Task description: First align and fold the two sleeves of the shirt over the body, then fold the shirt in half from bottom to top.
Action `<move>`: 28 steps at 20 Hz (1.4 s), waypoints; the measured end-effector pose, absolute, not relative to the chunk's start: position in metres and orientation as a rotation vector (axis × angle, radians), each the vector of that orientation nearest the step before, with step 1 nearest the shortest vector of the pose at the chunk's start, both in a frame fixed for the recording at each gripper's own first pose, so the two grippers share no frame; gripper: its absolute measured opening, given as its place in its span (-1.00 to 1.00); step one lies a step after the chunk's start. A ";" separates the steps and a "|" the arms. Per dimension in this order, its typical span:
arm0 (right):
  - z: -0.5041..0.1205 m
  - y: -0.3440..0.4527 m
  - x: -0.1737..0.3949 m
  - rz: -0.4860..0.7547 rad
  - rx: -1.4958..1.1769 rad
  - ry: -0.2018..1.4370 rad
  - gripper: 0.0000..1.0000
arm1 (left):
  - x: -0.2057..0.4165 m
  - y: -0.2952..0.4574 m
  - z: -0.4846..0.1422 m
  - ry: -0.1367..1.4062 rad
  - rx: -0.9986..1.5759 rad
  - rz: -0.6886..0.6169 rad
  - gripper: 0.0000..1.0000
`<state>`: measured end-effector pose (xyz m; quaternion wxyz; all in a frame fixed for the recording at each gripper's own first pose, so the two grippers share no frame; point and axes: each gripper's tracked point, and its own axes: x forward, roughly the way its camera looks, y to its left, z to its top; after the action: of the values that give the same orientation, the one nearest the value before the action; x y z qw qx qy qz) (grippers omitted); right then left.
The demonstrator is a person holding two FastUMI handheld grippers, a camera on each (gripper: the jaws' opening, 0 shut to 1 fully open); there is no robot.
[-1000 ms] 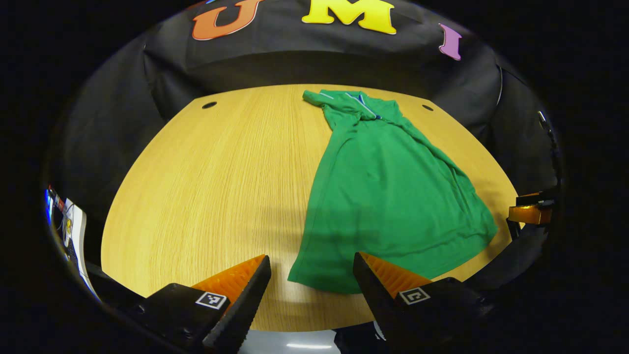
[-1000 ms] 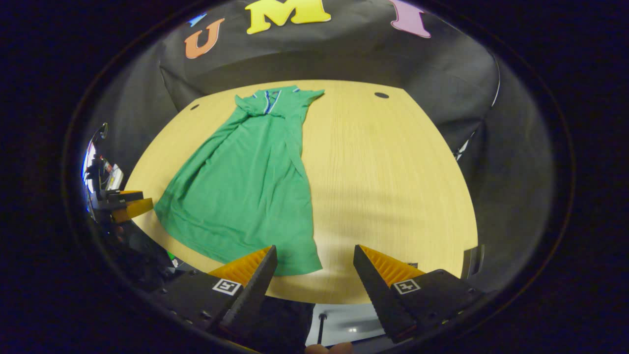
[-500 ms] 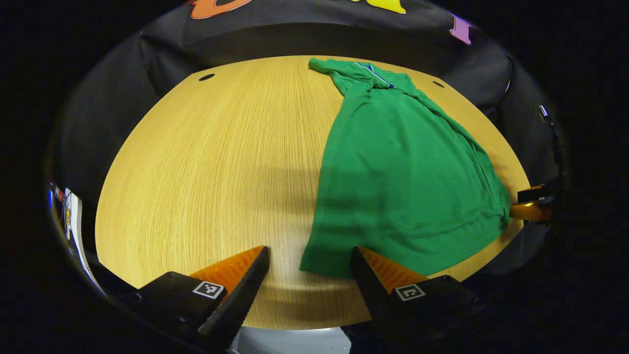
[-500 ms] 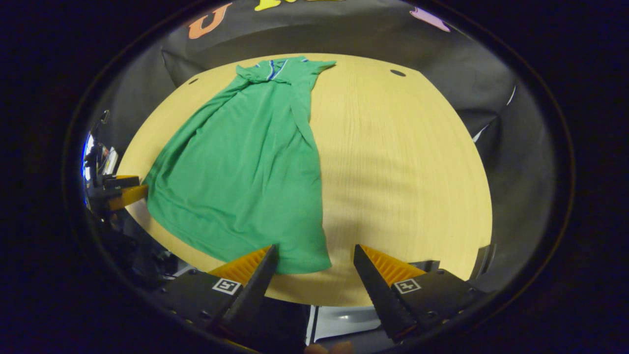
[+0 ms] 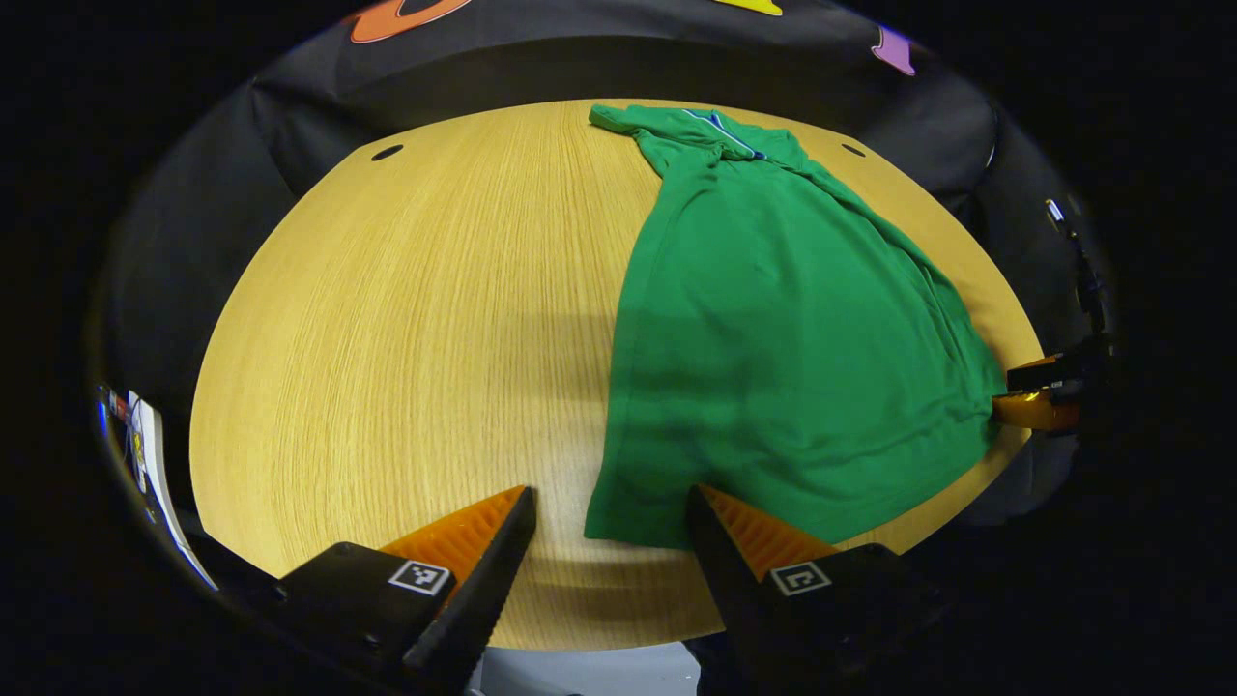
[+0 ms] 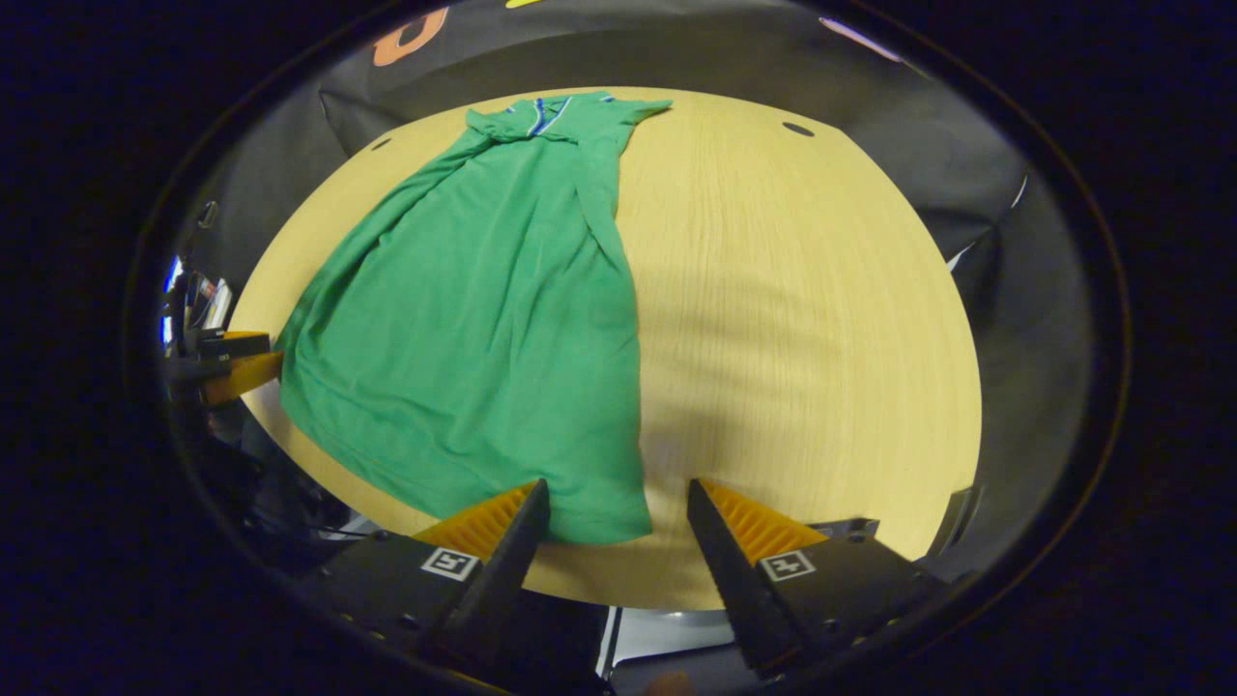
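Observation:
A green shirt [image 5: 773, 329] [image 6: 483, 319] lies lengthwise on the round wooden table [image 5: 406, 329] [image 6: 792, 319], collar at the far edge, hem at the near edge, both sleeves folded in over the body. My left gripper [image 5: 609, 512] is open, its fingers straddling the hem's left corner from just above. My right gripper [image 6: 618, 507] is open too, standing over the hem's right corner. In the left gripper view the right gripper's fingertips [image 5: 1034, 391] show beside the hem's far corner. In the right gripper view the left gripper's fingertips [image 6: 237, 362] appear at the hem's other end.
Two dark cable holes [image 5: 387, 152] [image 5: 852, 150] sit near the table's far edge. Black cloth hangs behind the table. Bare wood lies left of the shirt in the left gripper view and right of it in the right gripper view.
Both grippers have come forward and lower toward the near hem corners, so the shirt looks larger. The shirt itself has not moved. Both stay open.

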<state>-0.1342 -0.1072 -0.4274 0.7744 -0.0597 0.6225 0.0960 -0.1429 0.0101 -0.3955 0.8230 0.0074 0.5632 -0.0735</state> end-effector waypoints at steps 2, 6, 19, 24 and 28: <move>-0.428 -0.104 -0.135 0.211 -0.117 1.354 0.43 | -0.144 0.007 -0.396 1.210 0.011 -0.160 0.80; -0.427 -0.092 -0.137 0.230 -0.058 1.367 -0.53 | -0.147 -0.005 -0.395 1.224 -0.023 -0.200 0.05; -0.393 -0.095 -0.120 0.255 -0.066 1.303 -1.00 | -0.158 -0.023 -0.364 1.254 -0.198 -0.286 -0.86; -0.357 -0.099 -0.078 0.241 -0.032 1.200 -1.00 | -0.121 -0.024 -0.322 1.149 -0.213 -0.304 -0.88; -0.333 -0.096 -0.041 0.232 0.013 1.133 -1.00 | -0.086 -0.026 -0.294 1.063 -0.211 -0.318 -0.88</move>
<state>-0.0411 -0.0961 -0.3326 0.8373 0.0061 0.5356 0.1097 -0.0861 -0.0264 -0.2940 0.8447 -0.1000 0.5037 -0.1509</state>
